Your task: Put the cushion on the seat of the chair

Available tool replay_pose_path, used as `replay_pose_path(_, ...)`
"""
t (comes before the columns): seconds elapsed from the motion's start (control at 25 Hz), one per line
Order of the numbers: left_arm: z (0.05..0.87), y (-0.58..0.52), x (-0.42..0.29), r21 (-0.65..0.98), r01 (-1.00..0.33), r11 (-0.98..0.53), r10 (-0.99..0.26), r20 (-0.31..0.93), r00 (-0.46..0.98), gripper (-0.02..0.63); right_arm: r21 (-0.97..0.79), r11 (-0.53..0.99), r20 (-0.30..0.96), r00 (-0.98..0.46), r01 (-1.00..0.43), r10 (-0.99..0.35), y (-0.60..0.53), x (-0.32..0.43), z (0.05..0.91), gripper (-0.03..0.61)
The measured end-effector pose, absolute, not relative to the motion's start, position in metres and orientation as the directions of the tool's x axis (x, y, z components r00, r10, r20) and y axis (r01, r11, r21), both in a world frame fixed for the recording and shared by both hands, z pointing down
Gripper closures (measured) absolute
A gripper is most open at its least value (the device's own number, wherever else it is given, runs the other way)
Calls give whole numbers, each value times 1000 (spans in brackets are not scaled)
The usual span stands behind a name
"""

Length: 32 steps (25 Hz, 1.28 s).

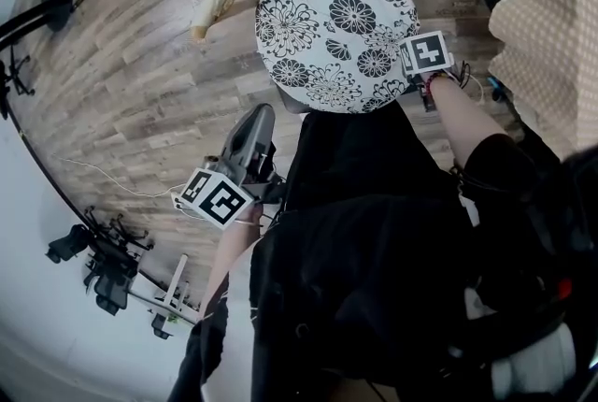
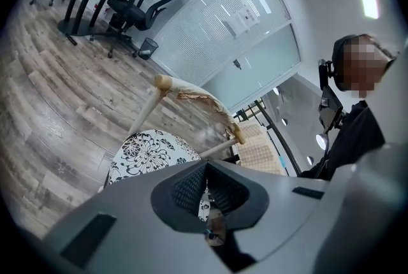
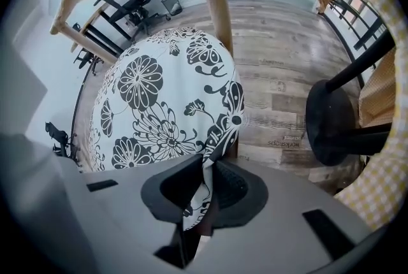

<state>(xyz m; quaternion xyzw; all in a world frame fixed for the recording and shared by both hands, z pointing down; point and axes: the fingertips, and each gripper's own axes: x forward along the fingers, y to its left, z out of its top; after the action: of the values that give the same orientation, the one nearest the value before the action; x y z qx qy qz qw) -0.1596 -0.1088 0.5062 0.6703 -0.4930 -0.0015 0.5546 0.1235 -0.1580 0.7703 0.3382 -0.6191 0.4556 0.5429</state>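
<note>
Upside-down "workshops" on a floor plank (image 3: pixel 285 139)

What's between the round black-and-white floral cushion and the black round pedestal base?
Only bare wood-plank floor, shown in the right gripper view; the floral cushion and the black base stand apart, with nothing else in the gap.

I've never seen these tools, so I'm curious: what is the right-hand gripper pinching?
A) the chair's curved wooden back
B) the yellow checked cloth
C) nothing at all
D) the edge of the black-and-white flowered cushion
D: in the right gripper view, the right gripper has its jaws closed on the rim of the flowered cushion, whose fabric runs down between them.
</note>
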Motion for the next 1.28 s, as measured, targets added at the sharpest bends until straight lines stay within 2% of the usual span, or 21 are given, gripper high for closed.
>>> replay_pose_path(0.2, 511, -101, -159, 750, -655, 98, -663, 539, 519, 601, -165, 376, 985, -172, -912, 16, -159, 122, 768, 536)
replay_pose_path(0.36, 512, -89, -157, 753, -653, 79, -663, 529, 529, 601, -30, 406, 995, -65, -913, -74, -158, 137, 765, 472)
replay_pose_path(0.48, 508, -77, -163, 760, -647, 66, -678, 510, 530, 601, 22, 338, 991, -25, -941, -134, -159, 143, 757, 425)
replay_pose_path(0.68, 490, -53, -169, 786, -616, 62, -707, 470, 528, 601, 62, 268, 988, 21, -961, -151, -146, 145, 724, 408)
replay_pose_path(0.92, 467, -20, -179, 776, -630, -3, -744, 420, 520, 601, 161, 197, 960, 107, -967, -258, -129, 166, 687, 408)
replay_pose_path(1.28, 433, 24, -215, 766, -636, -92, -793, 330, 512, 601, 157, 63, 931, 126, -986, -343, -82, 155, 623, 409)
